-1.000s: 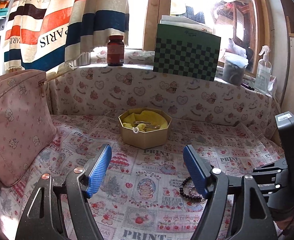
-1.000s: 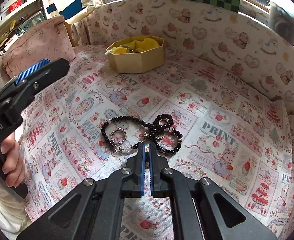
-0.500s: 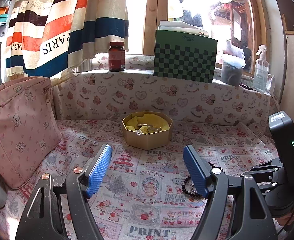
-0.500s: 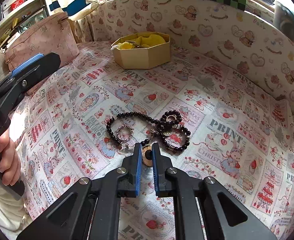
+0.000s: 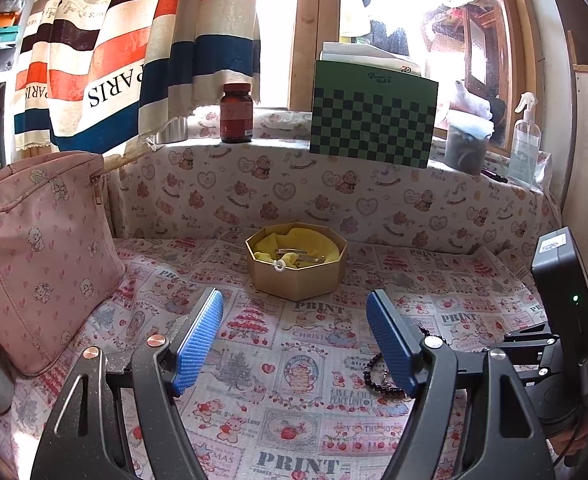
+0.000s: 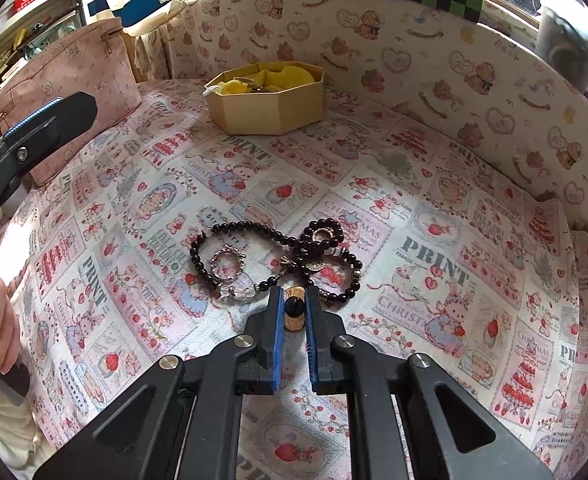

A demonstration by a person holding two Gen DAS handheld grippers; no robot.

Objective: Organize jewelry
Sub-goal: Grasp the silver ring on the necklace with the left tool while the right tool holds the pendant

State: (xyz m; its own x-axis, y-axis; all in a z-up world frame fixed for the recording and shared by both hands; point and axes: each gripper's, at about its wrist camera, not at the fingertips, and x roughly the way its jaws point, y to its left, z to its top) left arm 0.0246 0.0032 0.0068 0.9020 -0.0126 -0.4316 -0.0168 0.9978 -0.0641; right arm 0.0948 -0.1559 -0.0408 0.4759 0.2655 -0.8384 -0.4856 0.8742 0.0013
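Observation:
A gold octagonal box (image 5: 296,266) lined with yellow cloth sits at the back of the printed cloth, also in the right wrist view (image 6: 268,98). A black bead bracelet (image 6: 278,252) lies tangled on the cloth with a small silver ring (image 6: 227,266) inside its loop and clear beads beside it. My right gripper (image 6: 294,300) is shut on a round gold earring with a dark centre (image 6: 294,312), just in front of the bracelet. My left gripper (image 5: 294,336) is open and empty above the cloth; the bracelet (image 5: 377,376) shows partly behind its right finger.
A pink bear-print bag (image 5: 34,248) stands at the left. A fabric-covered ledge at the back carries a brown bottle (image 5: 236,114), a green checkered board (image 5: 373,124) and a spray bottle (image 5: 525,144). A striped curtain (image 5: 134,48) hangs behind.
My right gripper's jaws have parted from fully shut and now hold the gold earring between them. The left gripper has tilted up slightly and stays open.

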